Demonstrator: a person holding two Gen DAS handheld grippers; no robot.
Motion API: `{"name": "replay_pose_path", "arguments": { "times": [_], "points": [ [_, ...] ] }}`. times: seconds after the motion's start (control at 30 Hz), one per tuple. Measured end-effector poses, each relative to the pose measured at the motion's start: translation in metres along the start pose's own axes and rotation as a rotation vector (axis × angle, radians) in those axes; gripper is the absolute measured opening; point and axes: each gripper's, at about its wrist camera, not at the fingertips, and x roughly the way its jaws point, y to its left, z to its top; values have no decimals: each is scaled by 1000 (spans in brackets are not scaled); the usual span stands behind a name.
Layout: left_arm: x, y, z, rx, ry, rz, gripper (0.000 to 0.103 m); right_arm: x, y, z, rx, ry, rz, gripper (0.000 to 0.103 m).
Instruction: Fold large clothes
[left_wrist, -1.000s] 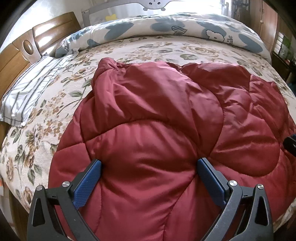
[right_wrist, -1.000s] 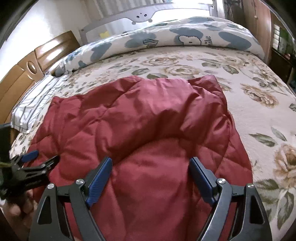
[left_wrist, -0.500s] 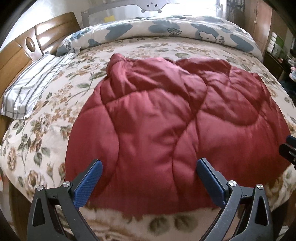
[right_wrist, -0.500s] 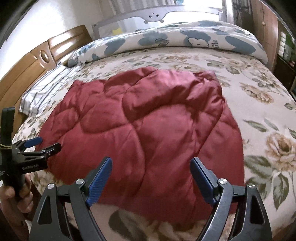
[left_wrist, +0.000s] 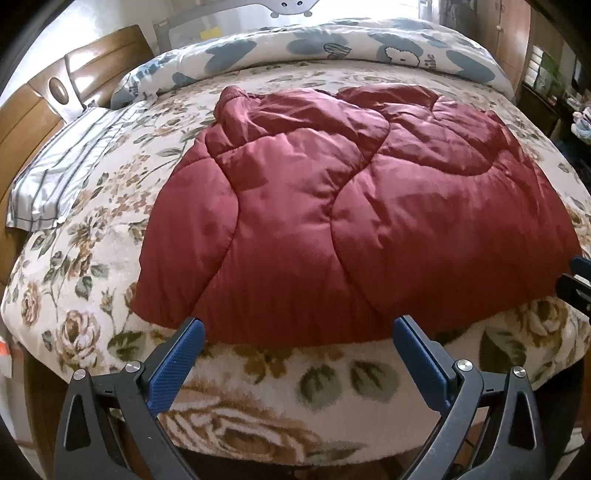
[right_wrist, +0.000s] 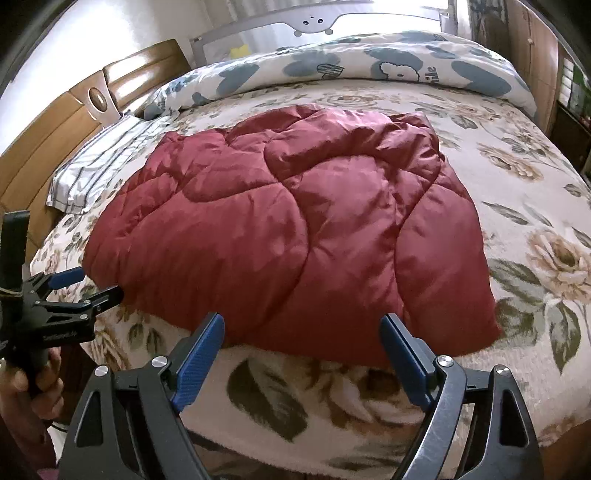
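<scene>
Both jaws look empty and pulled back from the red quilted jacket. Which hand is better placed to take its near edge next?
Roughly even. The left gripper faces the red quilted jacket's near hem toward its left corner, the right gripper toward the right corner. Both have jaws open, clear of the fabric.

Both grippers are being drawn back from the red quilted coat toward the near edge of the bed. The left gripper and right gripper, earlier over the fabric, are now being held just off its hem.
</scene>
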Motion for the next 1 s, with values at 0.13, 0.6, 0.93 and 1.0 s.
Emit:
{"name": "replay_pose_path", "arguments": {
  "times": [0.13, 0.6, 0.93, 1.0],
  "points": [
    [1, 2, -5, 2, 9, -3, 102, -2, 1, -8, -1, 7, -4, 87],
    [-9, 8, -9, 2, 7, -13, 102, -3, 14, -15, -33, 61, 11, 88],
    [-60, 27, 4, -42, -114, -78, 102, -42, 24, 13, -117, -39, -9, 102],
    [-53, 26, 7, -39, -94, -78, 102, -29, 21, 18, -104, -19, -18, 102]
  ]
}}
